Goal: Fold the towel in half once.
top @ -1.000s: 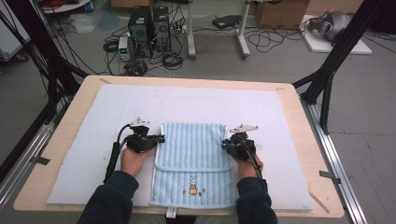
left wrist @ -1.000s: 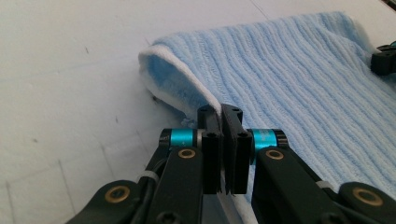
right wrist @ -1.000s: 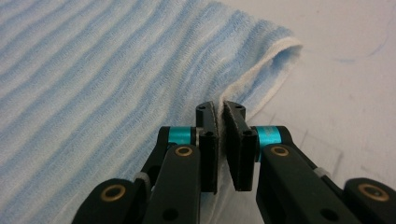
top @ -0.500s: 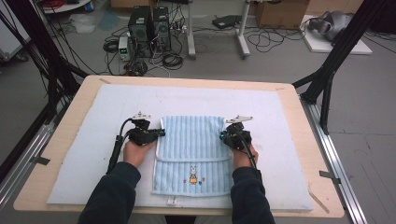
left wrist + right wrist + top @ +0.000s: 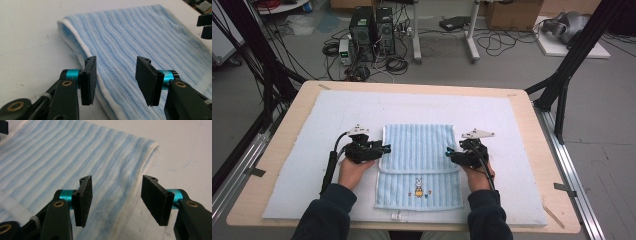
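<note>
Both tools have just let go: the left tool point(image 5: 384, 148) and right tool point(image 5: 448, 152) had been clamped on the towel's point(image 5: 418, 150) side edges a second ago, and their jaws have just been opening, nothing pinched between them now. So the fold looks finished. Lying flat mid-surface point(image 5: 302, 165) on the white mat point(image 5: 507, 130), the towel has its far part doubled toward the near end.

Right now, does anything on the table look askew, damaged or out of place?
Nothing stands out. The blue striped towel lies folded and fairly square on the white mat, its folded-over edge roughly level. Both hand-held grippers, left and right, sit open at its side edges.
</note>
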